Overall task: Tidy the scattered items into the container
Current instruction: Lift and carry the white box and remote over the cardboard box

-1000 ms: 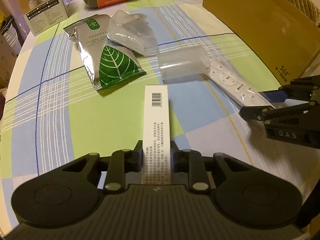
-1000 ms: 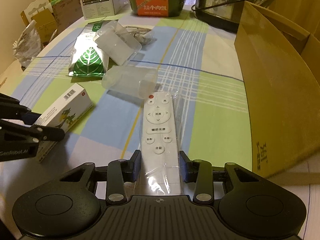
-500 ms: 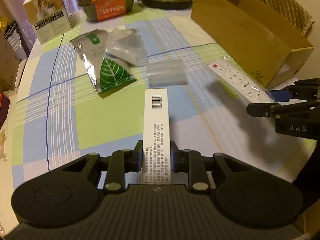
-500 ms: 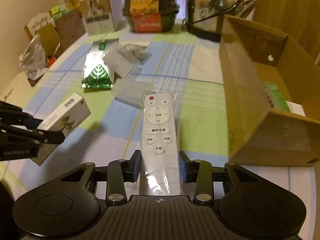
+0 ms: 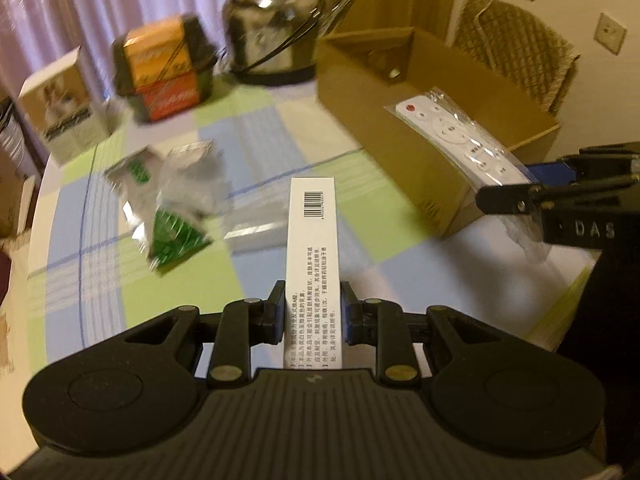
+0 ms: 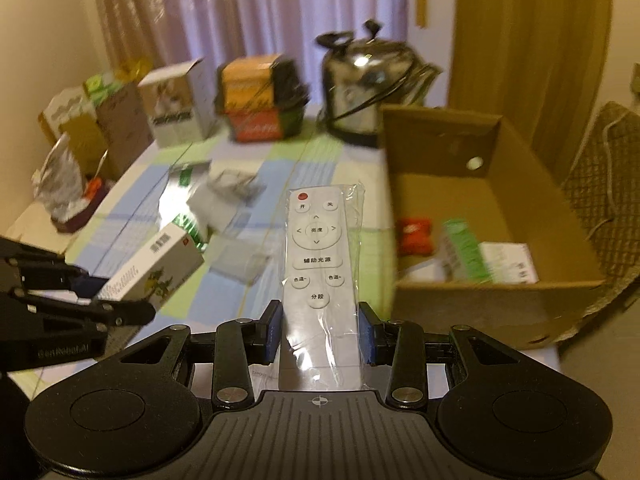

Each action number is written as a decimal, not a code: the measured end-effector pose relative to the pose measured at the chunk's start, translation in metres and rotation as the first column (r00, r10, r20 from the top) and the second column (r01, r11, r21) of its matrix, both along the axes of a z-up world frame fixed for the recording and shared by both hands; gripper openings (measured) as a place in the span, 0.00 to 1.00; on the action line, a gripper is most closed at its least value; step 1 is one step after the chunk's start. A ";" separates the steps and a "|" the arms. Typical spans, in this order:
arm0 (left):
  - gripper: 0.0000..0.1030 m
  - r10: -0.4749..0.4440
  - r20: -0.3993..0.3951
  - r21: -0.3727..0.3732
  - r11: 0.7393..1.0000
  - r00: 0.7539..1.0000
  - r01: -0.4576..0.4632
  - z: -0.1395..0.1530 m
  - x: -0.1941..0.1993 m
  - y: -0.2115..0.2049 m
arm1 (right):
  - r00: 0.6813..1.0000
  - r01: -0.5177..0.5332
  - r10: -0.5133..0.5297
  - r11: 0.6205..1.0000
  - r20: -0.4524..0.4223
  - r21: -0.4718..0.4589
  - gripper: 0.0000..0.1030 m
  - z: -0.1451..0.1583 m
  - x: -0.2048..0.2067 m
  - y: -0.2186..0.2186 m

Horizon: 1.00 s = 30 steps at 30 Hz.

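Observation:
My left gripper (image 5: 313,316) is shut on a long white box with a barcode (image 5: 313,240), held up above the table. My right gripper (image 6: 320,330) is shut on a white remote in a clear plastic sleeve (image 6: 318,256), also lifted. The open cardboard box (image 6: 492,184) stands at the right, holding a red packet (image 6: 416,236), a green-and-white pack (image 6: 466,254) and a white box (image 6: 512,266). In the left wrist view the remote (image 5: 452,136) hangs in front of the cardboard box (image 5: 384,120). A silver-green leaf pouch (image 5: 168,216) and clear plastic pieces (image 5: 256,228) lie on the checked tablecloth.
At the table's far side stand a steel kettle (image 6: 368,88), an orange-and-black food container (image 6: 260,100) and a white carton (image 6: 176,108). More boxes and a crumpled bag (image 6: 60,184) crowd the left edge. A quilted chair (image 6: 600,184) sits beyond the cardboard box.
Both grippers have risen from the table with their items and tilted up. The remote has moved toward the cardboard box; its inside now shows.

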<state>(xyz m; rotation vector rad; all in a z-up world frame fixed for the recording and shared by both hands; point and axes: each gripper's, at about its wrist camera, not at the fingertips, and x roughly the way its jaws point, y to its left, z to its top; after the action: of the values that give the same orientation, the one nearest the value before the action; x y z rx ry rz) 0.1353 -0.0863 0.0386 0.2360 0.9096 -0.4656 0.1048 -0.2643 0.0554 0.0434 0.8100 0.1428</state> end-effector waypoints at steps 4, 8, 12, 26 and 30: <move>0.21 -0.045 0.031 -0.016 0.999 0.999 0.045 0.019 0.003 -0.034 | 0.999 0.046 -0.046 0.999 0.021 -0.004 0.40 0.021 0.004 -0.031; 0.21 -0.083 0.053 -0.034 0.996 0.995 0.085 0.033 0.009 -0.068 | 0.996 0.083 -0.083 0.997 0.029 -0.002 0.40 0.035 0.012 -0.064; 0.21 -0.109 0.058 -0.048 0.993 0.992 0.111 0.041 0.018 -0.096 | 0.993 0.111 -0.111 0.994 0.042 0.004 0.40 0.044 0.022 -0.093; 0.21 -0.121 0.055 -0.057 0.991 0.991 0.124 0.047 0.050 -0.146 | 0.989 0.140 -0.140 0.990 0.050 -0.006 0.40 0.037 0.045 -0.144; 0.21 -0.119 0.050 -0.063 0.990 0.992 0.122 0.044 0.058 -0.156 | 0.988 0.150 -0.150 0.989 0.047 -0.004 0.40 0.032 0.050 -0.153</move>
<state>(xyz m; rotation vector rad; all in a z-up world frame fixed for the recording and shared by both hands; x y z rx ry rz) 0.1929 -0.2426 0.0821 0.2413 0.8358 -0.5991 0.1547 -0.4168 0.0871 0.0934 0.7581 -0.0013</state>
